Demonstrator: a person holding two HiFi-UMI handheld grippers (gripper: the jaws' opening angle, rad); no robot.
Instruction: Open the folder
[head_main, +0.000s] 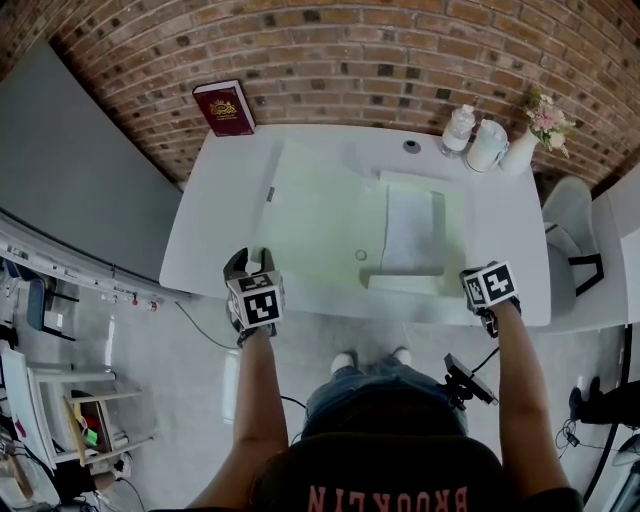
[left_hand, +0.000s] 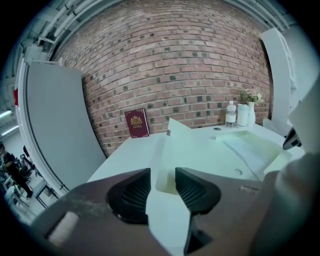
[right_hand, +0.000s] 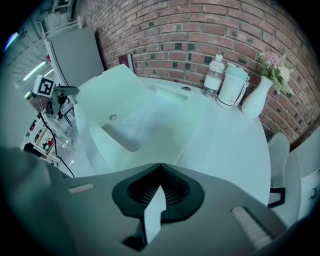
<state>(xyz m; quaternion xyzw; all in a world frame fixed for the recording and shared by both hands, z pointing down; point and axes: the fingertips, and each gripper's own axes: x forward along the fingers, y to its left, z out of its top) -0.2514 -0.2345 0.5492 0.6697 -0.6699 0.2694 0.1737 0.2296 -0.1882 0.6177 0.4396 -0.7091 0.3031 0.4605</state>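
**Folder lies open on the table, one gripper at each near corner**

A pale, green-tinted translucent plastic folder (head_main: 330, 210) is spread open in the middle of a white table (head_main: 215, 235). Its cover is swung out to the person's left. The inner half lies to the right and has a low pocket holding white sheets of paper (head_main: 412, 232).

The left gripper (head_main: 252, 265) is at the near left corner of the cover. In the left gripper view its ribbed black fingers (left_hand: 132, 192) stand moderately apart. The thin edge of the cover runs between them, with a gap showing, so the pads are not pressing on it. From there the cover slopes upward to its far corner, which appears lifted off the table.

The right gripper (head_main: 478, 290) points steeply down at the folder's near right corner. In the right gripper view its fingers (right_hand: 135, 192) meet at the tips, pinching a narrow white sliver of the folder.

Along the far edge of the table:
- A dark red book with gold print (head_main: 224, 107) leans against the red brick wall (head_main: 400, 50).
- A clear water bottle (head_main: 458, 128), a white lidded mug (head_main: 487, 145) and a white vase of pink flowers (head_main: 520, 150) stand in a row at the right.
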